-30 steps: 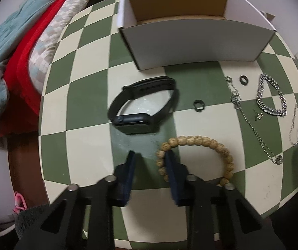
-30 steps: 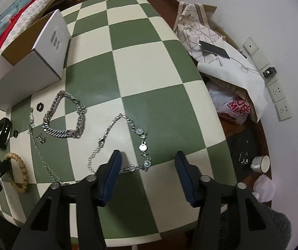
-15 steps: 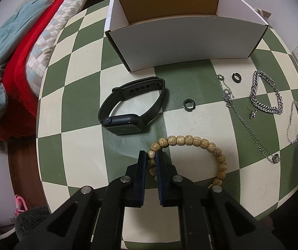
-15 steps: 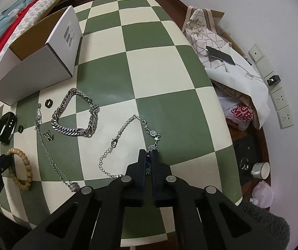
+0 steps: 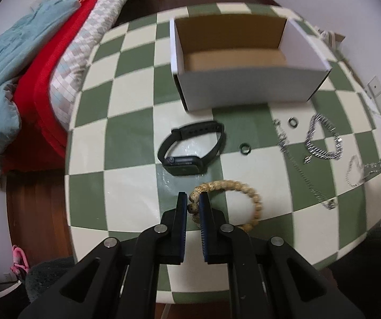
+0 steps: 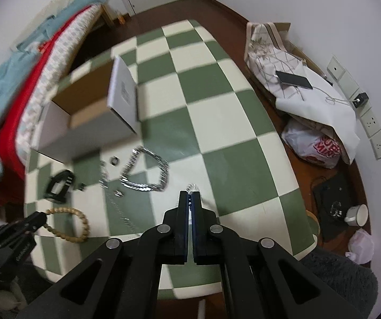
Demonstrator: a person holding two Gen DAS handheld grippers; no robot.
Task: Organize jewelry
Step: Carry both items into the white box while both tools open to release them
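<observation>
The box [image 5: 249, 90] on the table [image 5: 137, 106] is empty, so nothing is sorted yet. The left tongs [image 5: 193, 204] grip the bead bracelet [image 5: 243, 186]; the right tongs [image 6: 190, 199] pinch a thin chain [image 6: 193, 186]. Watch [image 5: 190, 148], rings and other chains lie on the table.

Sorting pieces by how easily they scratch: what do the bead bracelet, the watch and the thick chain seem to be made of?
Bead bracelet: probably wood or seed, tan, matt, speckled round beads.
Watch: black, matt strap that looks like rubber or silicone; dark glossy face, likely glass.
Thick chain: looks like metal, silvery with bright glints on its links. Motion blur hides finer detail.
</observation>
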